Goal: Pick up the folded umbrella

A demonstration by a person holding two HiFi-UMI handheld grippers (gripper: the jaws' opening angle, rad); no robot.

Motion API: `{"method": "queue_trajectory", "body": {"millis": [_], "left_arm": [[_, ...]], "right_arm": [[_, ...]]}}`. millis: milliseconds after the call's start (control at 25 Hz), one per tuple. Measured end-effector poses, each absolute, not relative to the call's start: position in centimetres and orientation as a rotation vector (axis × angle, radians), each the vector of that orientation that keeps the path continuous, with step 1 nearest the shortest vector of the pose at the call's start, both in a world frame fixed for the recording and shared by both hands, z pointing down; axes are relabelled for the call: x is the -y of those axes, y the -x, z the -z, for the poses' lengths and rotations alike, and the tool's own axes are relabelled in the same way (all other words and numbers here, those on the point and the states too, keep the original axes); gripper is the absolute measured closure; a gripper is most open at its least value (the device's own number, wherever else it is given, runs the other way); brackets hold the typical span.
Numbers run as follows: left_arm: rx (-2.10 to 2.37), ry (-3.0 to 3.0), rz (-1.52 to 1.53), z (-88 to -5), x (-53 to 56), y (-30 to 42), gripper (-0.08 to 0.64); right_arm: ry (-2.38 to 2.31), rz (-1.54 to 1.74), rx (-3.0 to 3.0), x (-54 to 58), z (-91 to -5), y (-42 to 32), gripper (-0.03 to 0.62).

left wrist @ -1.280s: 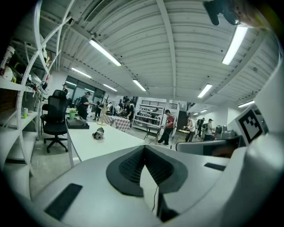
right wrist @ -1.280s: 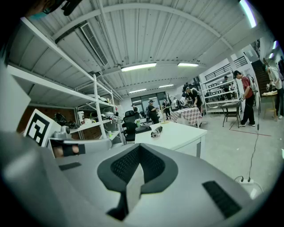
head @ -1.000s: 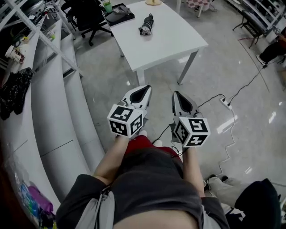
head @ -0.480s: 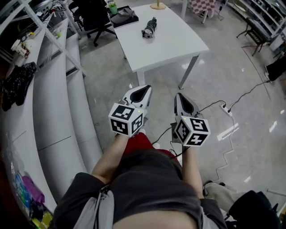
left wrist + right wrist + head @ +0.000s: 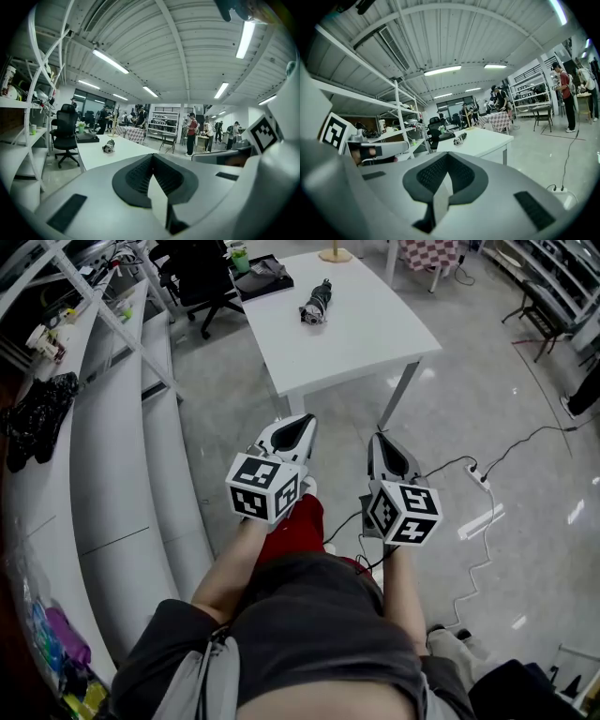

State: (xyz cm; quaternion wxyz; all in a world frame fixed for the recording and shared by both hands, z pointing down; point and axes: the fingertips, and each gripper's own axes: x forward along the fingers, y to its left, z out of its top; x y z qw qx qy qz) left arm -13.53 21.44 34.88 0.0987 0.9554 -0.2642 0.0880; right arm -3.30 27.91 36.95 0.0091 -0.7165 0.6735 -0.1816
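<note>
1. The glossy grey floor (image 5: pixel 487 409) fills most of the room (it mirrors the ceiling lights).
2. Long white shelving (image 5: pixel 103 456) runs along the person's nine o'clock side. A dark cloth (image 5: pixel 33 418) lies on it at about ten o'clock.
3. A white table (image 5: pixel 366 334) stands at the person's twelve o'clock, well apart from both grippers.
4. A black office chair (image 5: pixel 202 277) sits by the table's far left corner, around eleven o'clock.
5. The left gripper (image 5: pixel 298 427) is held out in front of the person's waist, nose toward twelve o'clock. In the left gripper view its jaws are clenched together with nothing between them.
6. The right gripper (image 5: pixel 382 444) is level beside it at its three o'clock, close but not touching. The right gripper view shows its jaws pressed together too, and empty.
7. A dark flat tray (image 5: pixel 262 276) rests on the table's far left part.
8. The folded umbrella (image 5: pixel 315 302) lies on the tabletop toward the far end, at twelve o'clock from the grippers. It lies just beside the tray, at the tray's four o'clock, and neither gripper is near it.
9. A white power strip (image 5: pixel 478 476) lies on the floor at the right gripper's three o'clock, and a thin cable trails from it.
</note>
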Motion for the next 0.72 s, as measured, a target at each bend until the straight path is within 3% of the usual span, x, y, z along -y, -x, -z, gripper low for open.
{"method": "queue_trajectory", "body": {"millis": [720], "left_arm": [[0.822, -2.780, -0.292, -37.0, -12.1, 9.2, 0.546]], "right_arm": [[2.266, 0.662, -2.093, -19.8, -38.9, -1.8, 0.574]]}}
